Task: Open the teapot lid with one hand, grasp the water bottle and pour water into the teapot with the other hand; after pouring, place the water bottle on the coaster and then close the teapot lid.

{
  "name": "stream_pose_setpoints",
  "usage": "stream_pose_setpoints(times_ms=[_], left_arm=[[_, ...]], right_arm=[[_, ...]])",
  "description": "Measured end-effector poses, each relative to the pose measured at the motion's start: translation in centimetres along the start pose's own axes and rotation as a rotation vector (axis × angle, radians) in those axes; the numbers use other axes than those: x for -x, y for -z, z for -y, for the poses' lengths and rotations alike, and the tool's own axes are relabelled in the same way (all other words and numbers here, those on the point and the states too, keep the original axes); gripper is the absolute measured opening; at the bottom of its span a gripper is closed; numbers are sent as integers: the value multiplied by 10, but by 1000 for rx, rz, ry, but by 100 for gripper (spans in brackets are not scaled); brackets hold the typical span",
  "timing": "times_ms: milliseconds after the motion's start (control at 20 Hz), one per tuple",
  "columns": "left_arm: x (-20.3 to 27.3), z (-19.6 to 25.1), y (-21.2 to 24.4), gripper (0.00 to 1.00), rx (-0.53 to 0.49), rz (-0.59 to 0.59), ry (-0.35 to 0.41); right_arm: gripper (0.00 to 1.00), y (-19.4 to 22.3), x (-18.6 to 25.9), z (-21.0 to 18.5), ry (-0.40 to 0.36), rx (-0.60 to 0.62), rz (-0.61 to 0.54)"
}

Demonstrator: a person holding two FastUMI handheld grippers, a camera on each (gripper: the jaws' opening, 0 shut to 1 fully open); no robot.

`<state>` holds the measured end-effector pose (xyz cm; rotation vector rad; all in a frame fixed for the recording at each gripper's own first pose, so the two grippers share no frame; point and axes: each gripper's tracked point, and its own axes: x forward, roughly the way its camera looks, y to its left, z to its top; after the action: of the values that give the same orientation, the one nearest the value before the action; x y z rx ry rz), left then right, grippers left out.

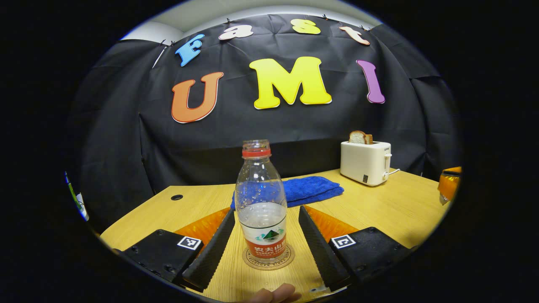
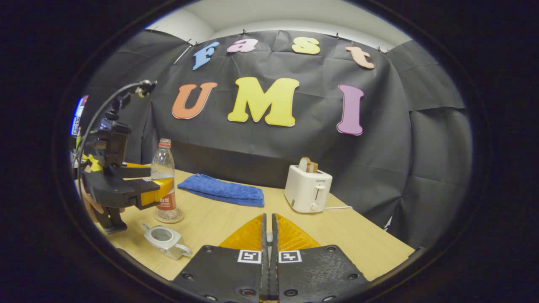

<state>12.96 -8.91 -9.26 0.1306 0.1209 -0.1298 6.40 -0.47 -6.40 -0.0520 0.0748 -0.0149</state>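
Observation:
A clear water bottle (image 1: 261, 202) with a red cap and red label, partly filled, stands upright on a round coaster (image 1: 268, 259). My left gripper (image 1: 265, 212) is open with one finger on each side of the bottle; a small gap shows at the right finger. In the right gripper view the same bottle (image 2: 163, 176) stands on the coaster (image 2: 168, 216) with the left gripper (image 2: 145, 185) around it. A small white teapot (image 2: 165, 240) sits on the table in front of them; I cannot tell whether its lid is on. My right gripper (image 2: 268, 227) is shut, above the table, with nothing visible between its fingers.
A folded blue towel (image 1: 309, 189) lies behind the bottle. A white toaster (image 1: 365, 162) with bread in it stands at the back right, its cord trailing. The wooden table (image 1: 400, 210) has a cable hole (image 1: 177, 197) at the back left. A person's fingertips (image 1: 273, 294) show at the bottom.

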Motion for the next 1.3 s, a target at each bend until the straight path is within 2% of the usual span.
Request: stream_pose_setpoints(times_ms=[100,250,350,450,550,900,1050,1300], left_arm=[[24,1,-8,96,15,16,5],[63,-2,-23,95,42,64,-11],[87,-10,-28,95,25,82,-26],[102,-20,-19,95,24,48,-45],[119,-24,-12,96,35,30,-30],[130,-59,-5,96,37,2,-39],[129,-95,-22,96,75,10,-84],[132,-106,-26,96,138,25,-91]], right_arm=[[0,0,1,-12,-35,-1,7],[0,2,2,-46,-155,-57,13],[0,8,4,-67,-210,-33,7],[0,11,4,-83,-260,-26,0],[0,12,2,-94,-292,-32,-7],[0,9,0,-160,-450,-94,-42],[0,18,-8,-166,-427,-96,-56],[1,31,-12,-180,-427,-85,-88]])
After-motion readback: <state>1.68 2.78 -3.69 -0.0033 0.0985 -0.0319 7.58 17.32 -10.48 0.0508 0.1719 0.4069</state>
